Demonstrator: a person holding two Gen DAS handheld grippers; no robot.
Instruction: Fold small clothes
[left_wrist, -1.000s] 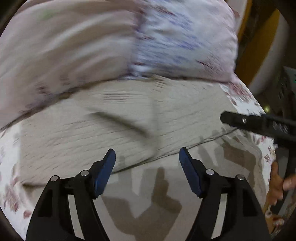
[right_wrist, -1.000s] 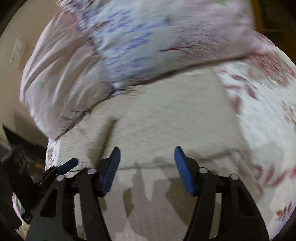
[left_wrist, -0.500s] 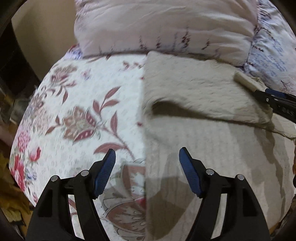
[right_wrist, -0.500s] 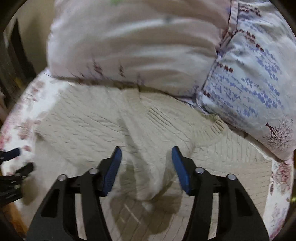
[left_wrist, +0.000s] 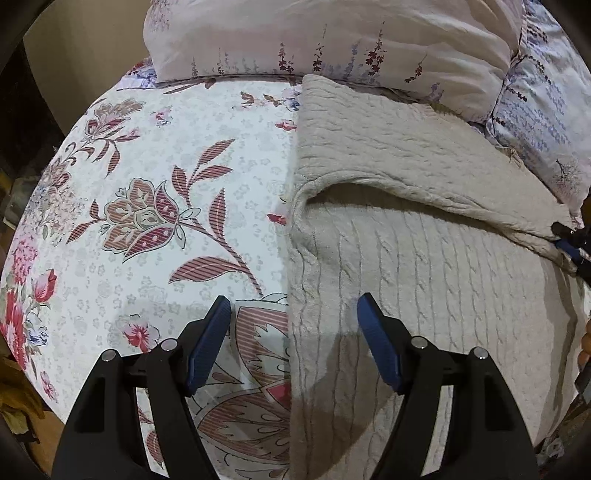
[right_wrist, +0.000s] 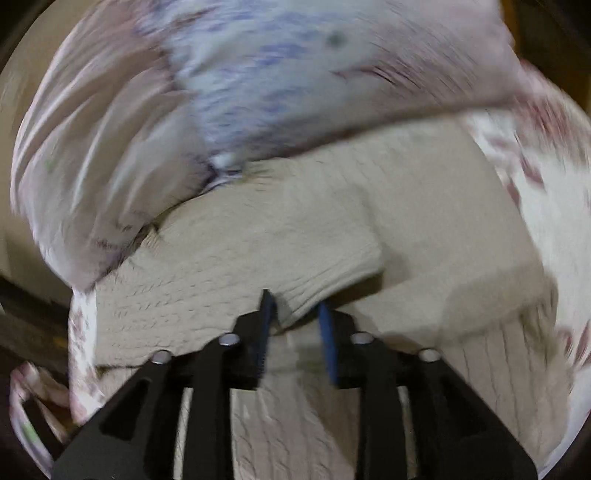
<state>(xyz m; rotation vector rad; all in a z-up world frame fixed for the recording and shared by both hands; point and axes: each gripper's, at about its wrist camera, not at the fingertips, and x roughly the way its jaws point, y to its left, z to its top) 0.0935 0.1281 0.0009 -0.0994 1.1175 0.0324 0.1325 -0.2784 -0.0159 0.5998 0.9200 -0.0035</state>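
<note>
A beige cable-knit sweater (left_wrist: 424, 266) lies flat on a floral bedspread (left_wrist: 155, 221), one sleeve folded across its body. My left gripper (left_wrist: 293, 325) is open and empty, hovering over the sweater's left edge. My right gripper (right_wrist: 295, 310) is shut on the ribbed cuff of the sleeve (right_wrist: 317, 280) and holds it above the sweater body (right_wrist: 295, 424). The right gripper also shows at the right edge of the left wrist view (left_wrist: 570, 247), at the sleeve's end. The right wrist view is blurred.
Two pillows lean at the head of the bed: a pale pink one (left_wrist: 332, 37) and a blue-patterned one (left_wrist: 546, 103), touching the sweater's far edge. The bed's left edge drops to a dark floor (left_wrist: 22, 424).
My right gripper has closed on the sleeve cuff and drawn it across the sweater. The left gripper stayed open and hardly moved in the last half second.
</note>
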